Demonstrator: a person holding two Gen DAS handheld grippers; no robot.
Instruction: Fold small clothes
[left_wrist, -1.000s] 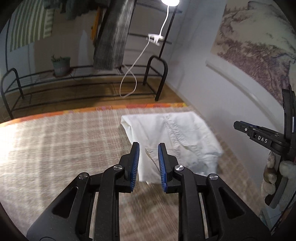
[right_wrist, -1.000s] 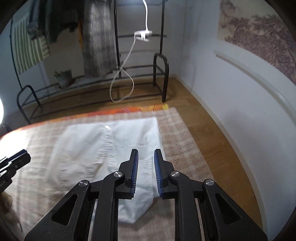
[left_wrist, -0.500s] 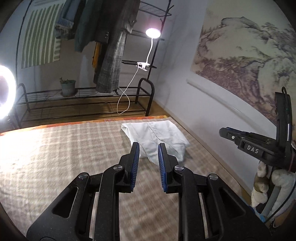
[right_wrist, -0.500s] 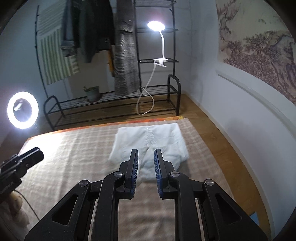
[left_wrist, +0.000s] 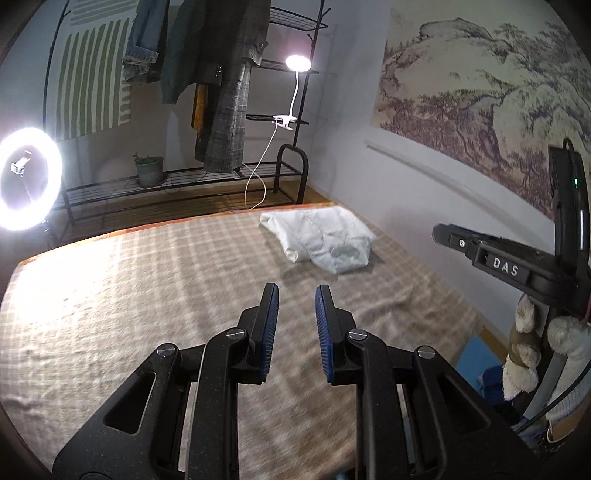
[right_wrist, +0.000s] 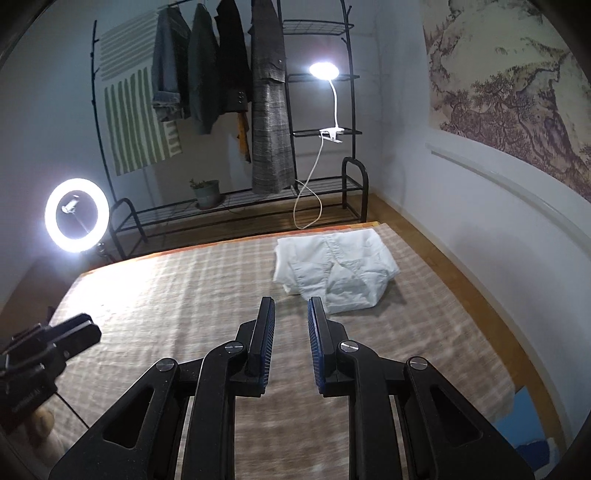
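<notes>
Both tongs, left (left_wrist: 295, 314) and right (right_wrist: 290, 314), have withdrawn, released and empty, from the folded white garment (right_wrist: 334, 269).

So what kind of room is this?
Probably a bedroom or home studio: a clothes rack with hanging coats, a checked blanket holding folded white clothes, and a ring light.
</notes>
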